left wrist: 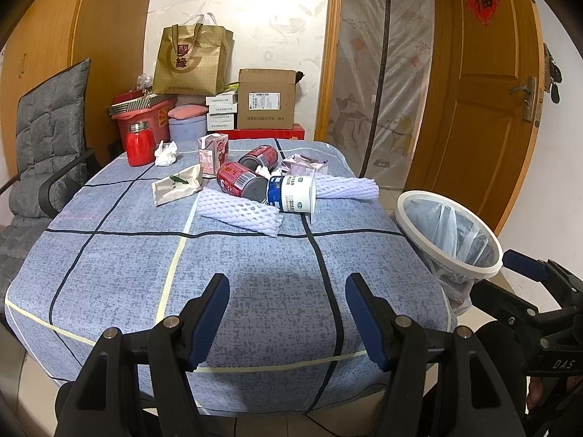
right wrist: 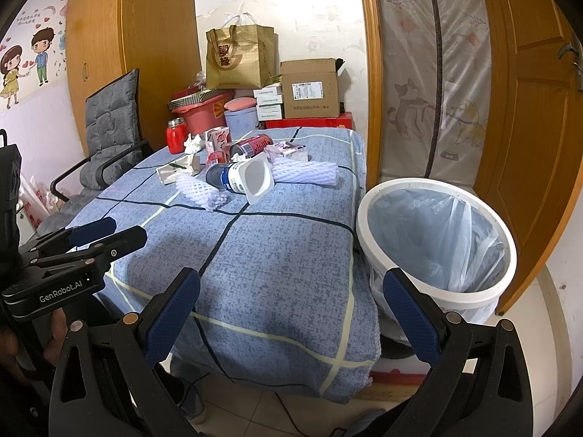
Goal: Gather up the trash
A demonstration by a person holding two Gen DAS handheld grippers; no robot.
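Trash (left wrist: 255, 185) is lying heaped toward the worktop's (left wrist: 255, 273) far edge, untouched; both the left gripper (left wrist: 288, 322) and right gripper (right wrist: 291, 313) are hovering wide open and empty at the near edge. Likely next: reaching forward toward the yogurt cup (left wrist: 291, 193), with the lined bin (right wrist: 437, 240) waiting beside the right edge.

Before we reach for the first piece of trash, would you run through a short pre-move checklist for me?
1. Left gripper open and holding nothing: ok.
2. Right gripper open and holding nothing: ok.
3. Trash bin lined with a bag, mouth unobstructed: ok.
4. Bin stands beside the table, on the right gripper's side: ok.
5. Yogurt cup lies on its side, nearest piece to grab: ok.
6. Whether the red cans are empty: cannot tell.
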